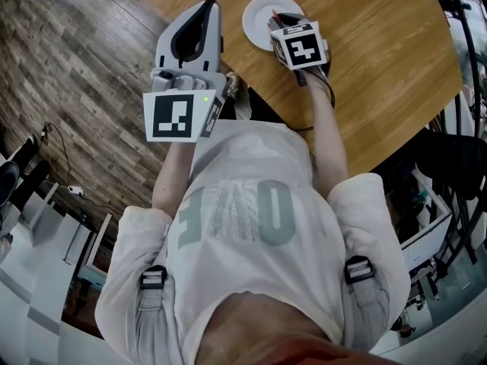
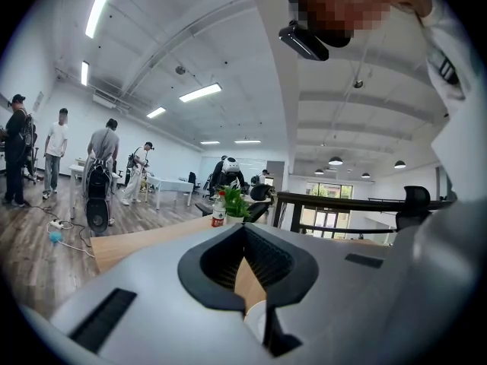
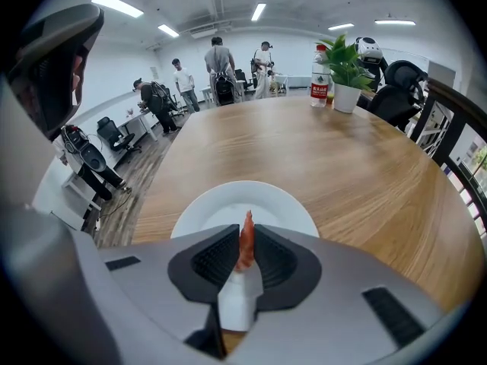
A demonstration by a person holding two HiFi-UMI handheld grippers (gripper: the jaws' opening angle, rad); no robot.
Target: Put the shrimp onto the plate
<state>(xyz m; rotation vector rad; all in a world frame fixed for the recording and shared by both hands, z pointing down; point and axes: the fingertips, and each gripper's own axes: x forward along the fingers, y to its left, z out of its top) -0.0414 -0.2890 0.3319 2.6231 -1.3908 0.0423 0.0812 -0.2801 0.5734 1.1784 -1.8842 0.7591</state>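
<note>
A broad wooden bench (image 1: 380, 67) in an open-plan office carries a white plate (image 3: 217, 207), with a potted plant (image 3: 346, 67) at its far end. Over the plate, the right hand-held gripper (image 3: 245, 234) pinches an orange shrimp (image 3: 246, 243); the left hand-held gripper (image 2: 243, 230) is closed and empty.

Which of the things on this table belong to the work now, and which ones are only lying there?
Belong to the job: orange shrimp, held in the right gripper; round white plate.
Just lying about: green potted plant in a white pot; plastic bottle with a red label.
</note>
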